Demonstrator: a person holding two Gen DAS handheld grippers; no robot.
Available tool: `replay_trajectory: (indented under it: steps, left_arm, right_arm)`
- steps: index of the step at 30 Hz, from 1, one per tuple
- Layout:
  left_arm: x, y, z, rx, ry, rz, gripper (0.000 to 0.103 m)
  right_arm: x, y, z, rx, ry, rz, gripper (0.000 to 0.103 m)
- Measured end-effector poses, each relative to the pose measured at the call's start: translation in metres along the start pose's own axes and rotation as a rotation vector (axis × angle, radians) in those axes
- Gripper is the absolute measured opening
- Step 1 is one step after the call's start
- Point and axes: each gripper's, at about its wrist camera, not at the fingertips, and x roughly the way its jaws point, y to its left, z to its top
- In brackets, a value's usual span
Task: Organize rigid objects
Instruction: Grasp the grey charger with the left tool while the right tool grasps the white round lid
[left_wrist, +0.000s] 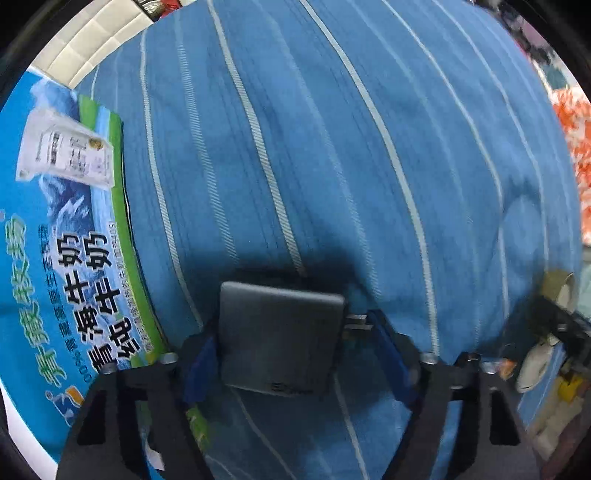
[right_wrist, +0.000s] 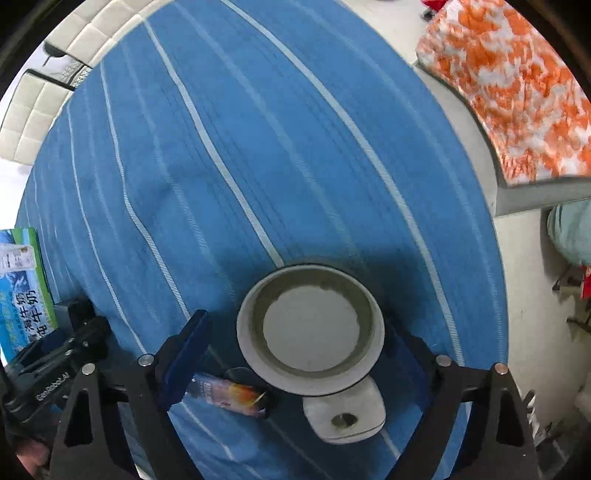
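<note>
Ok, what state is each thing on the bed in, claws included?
Charger: lying flat, prongs out.
Bowl: upright, empty.
Milk box: lying printed face up.
Left claw: closed on the charger.
Right claw: open around the bowl.

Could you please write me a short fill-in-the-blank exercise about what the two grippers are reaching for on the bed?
1. The left gripper straddles a dark grey ____, whose plug prongs face one blue pad.
2. The right gripper straddles a round white ____.
3. Both things lie on a striped ____ bedsheet.
4. Left of the charger lies a blue and green ____ carton.

Missing words: charger; bowl; blue; milk
</note>
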Motion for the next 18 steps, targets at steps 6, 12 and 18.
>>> replay_trajectory:
  steps: [6,12,18]
  left_arm:
    - [-0.001,-0.008,-0.016,-0.020,-0.042,0.000,0.070]
    - [-0.009,-0.019,-0.041,-0.001,-0.062,-0.006,0.069]
    - [-0.028,-0.035,-0.074,0.032,-0.129,0.003,0.069]
  right_arm:
    - [-0.009,-0.002,-0.009,-0.027,-0.061,-0.042,0.068]
    - [-0.014,0.004,-0.022,-0.059,-0.084,-0.047,0.068]
    - [-0.037,0.018,-0.040,-0.120,-0.159,-0.058,0.068]
